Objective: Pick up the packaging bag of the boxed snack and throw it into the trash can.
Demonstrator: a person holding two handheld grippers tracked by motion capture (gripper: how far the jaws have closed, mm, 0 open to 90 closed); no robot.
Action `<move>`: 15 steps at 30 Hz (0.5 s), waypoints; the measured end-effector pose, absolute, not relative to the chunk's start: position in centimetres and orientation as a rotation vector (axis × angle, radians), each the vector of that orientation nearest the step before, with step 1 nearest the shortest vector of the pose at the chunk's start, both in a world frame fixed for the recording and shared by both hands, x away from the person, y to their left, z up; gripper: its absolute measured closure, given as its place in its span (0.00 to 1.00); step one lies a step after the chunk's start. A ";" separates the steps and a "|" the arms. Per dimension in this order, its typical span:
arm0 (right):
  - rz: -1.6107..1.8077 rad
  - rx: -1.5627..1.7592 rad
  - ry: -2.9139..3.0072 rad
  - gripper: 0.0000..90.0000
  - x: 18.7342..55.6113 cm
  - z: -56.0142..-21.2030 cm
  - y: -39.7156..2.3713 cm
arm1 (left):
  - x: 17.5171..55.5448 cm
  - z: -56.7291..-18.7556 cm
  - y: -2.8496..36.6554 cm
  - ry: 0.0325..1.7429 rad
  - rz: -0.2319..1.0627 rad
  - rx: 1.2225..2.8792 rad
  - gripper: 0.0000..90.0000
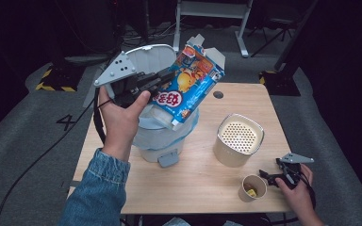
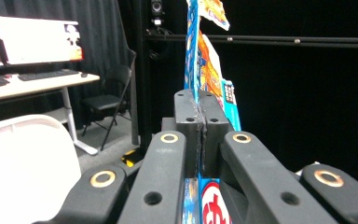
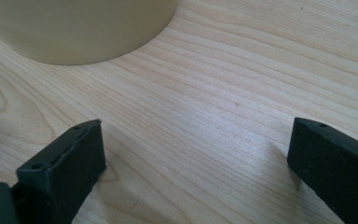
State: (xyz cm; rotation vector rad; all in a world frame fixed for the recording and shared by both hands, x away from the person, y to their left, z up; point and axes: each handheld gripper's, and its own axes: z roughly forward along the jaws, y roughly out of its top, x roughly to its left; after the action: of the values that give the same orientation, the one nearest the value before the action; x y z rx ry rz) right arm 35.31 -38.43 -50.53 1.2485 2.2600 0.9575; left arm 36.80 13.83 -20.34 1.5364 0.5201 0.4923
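My left gripper (image 1: 167, 77) is held up above the white pedal bin (image 1: 158, 141) and is shut on a blue snack carton (image 1: 191, 84) with its top flaps torn open. The carton hangs tilted over the bin's mouth. In the left gripper view the two jaws meet on the carton's thin edge (image 2: 208, 70), the left gripper (image 2: 200, 116) clamped tight. My right gripper (image 1: 269, 178) rests low at the table's front right, beside a paper cup (image 1: 253, 187). The right gripper (image 3: 196, 154) stands open over bare wood with nothing between its jaws.
The bin's lid (image 1: 153, 56) stands raised behind the carton and its pedal (image 1: 168, 159) faces me. A cream canister with a perforated top (image 1: 238, 140) stands right of centre on the wooden table (image 1: 202, 183). A pale round base (image 3: 84, 28) sits ahead of the right jaws.
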 end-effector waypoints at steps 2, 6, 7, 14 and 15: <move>0.957 1.248 2.260 0.05 35.3 -50.5 -38.4 | 37.1 -20.1 13.9 0.530 0.510 1.531 0.99; 0.958 1.248 2.260 0.05 35.3 -50.5 -38.4 | 37.6 -19.8 14.1 0.546 0.527 1.523 0.99; 0.958 1.249 2.260 0.05 35.3 -50.5 -38.4 | 38.1 -19.7 14.4 0.554 0.543 1.513 0.99; 0.958 1.249 2.260 0.05 35.3 -50.5 -38.4 | 39.9 -20.1 15.1 0.621 0.597 1.466 0.99; 0.958 1.248 2.260 0.05 35.3 -50.5 -38.4 | 40.2 -20.3 15.2 0.628 0.595 1.465 0.99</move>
State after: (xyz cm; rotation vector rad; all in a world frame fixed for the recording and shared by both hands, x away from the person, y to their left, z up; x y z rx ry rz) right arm 35.31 -38.44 -50.53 1.2482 2.2600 0.9576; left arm 40.19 15.19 -20.26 1.4652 0.6278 0.5951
